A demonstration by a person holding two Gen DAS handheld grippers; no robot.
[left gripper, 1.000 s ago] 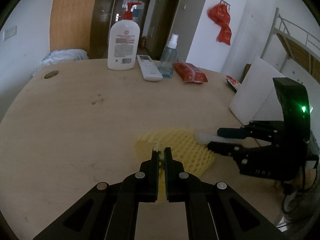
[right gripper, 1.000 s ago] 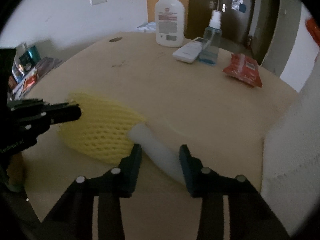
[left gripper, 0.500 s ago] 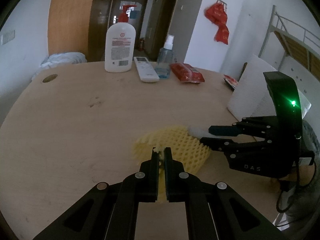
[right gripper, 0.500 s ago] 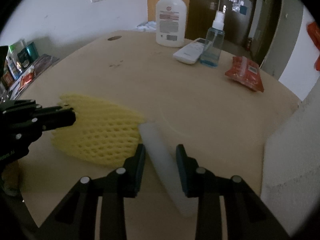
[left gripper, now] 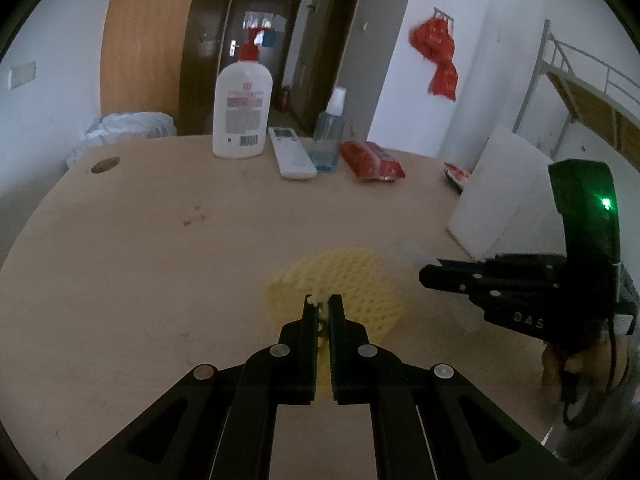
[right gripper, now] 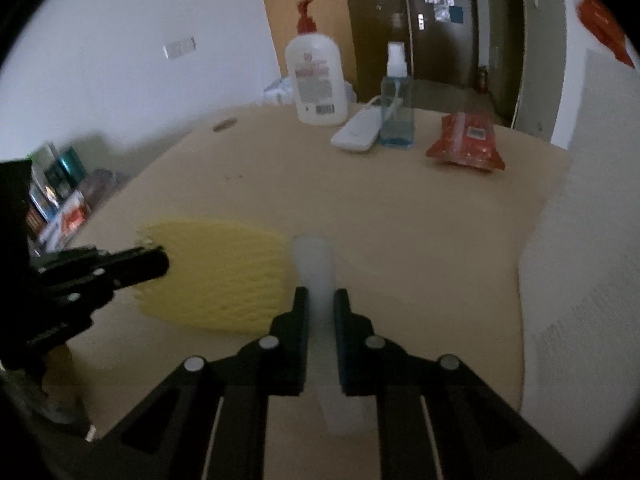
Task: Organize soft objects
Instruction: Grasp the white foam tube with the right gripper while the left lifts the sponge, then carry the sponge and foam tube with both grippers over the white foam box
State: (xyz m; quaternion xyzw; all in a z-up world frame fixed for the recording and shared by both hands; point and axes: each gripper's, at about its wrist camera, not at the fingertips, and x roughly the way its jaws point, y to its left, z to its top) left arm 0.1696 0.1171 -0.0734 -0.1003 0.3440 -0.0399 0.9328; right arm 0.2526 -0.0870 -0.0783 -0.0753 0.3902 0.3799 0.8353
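Observation:
A yellow foam net [left gripper: 340, 288] lies near the front of the wooden table [left gripper: 160, 248]. My left gripper [left gripper: 322, 304] is shut on its near edge. A white foam stick [right gripper: 316, 276] runs between the fingers of my right gripper [right gripper: 322, 296], which is shut on it. In the right wrist view the net [right gripper: 216, 276] sits left of the stick, touching its far end, with the left gripper [right gripper: 156, 266] pinching its left edge. In the left wrist view the right gripper [left gripper: 430, 276] is at the net's right side.
A white pump bottle [left gripper: 242, 116], a remote [left gripper: 290, 152], a blue spray bottle [left gripper: 330, 136] and a red packet [left gripper: 372, 158] stand at the table's far side. A white foam board [left gripper: 500, 200] leans at the right edge. A cable hole [left gripper: 105, 165] is far left.
My right gripper has closed on the white foam stick and swung it straight along its fingers, lifting slightly. The left gripper still holds the net's edge.

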